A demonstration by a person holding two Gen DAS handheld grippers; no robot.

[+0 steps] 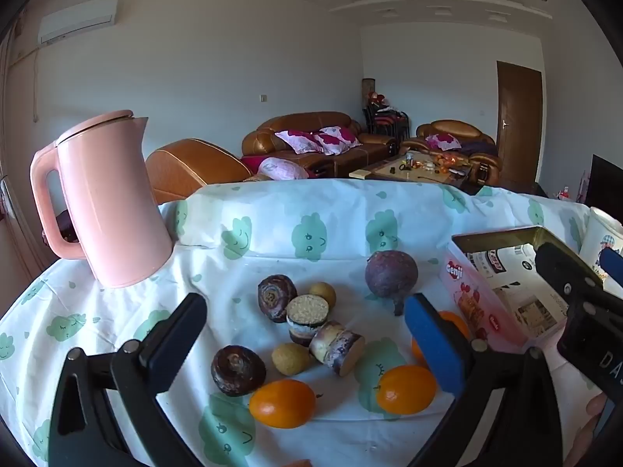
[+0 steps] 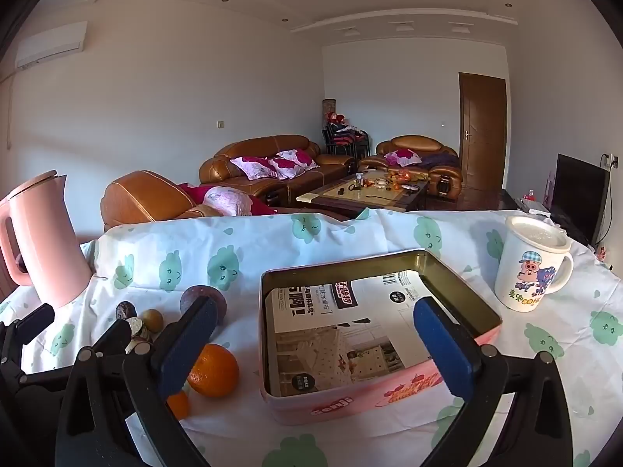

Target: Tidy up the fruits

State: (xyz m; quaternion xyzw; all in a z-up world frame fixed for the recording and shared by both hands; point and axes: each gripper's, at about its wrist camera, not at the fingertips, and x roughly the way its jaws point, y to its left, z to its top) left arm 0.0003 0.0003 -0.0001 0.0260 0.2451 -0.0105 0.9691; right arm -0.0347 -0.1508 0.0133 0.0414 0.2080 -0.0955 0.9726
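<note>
Fruits lie loose on the cloud-print cloth: two oranges nearest, a third half hidden behind my left gripper's blue pad, dark chestnut-like pieces, cut cane sections, small tan longans and a big purple fruit. My left gripper hovers open above this pile, gripping nothing. To the right stands an open pink tin, lined with printed paper and holding no fruit. My right gripper hangs open over the tin's near side, empty. An orange rests just left of the tin.
A pink kettle stands at the table's back left. A lidded cartoon mug stands right of the tin. The cloth is rumpled along the far edge. Beyond the table are brown sofas and a coffee table.
</note>
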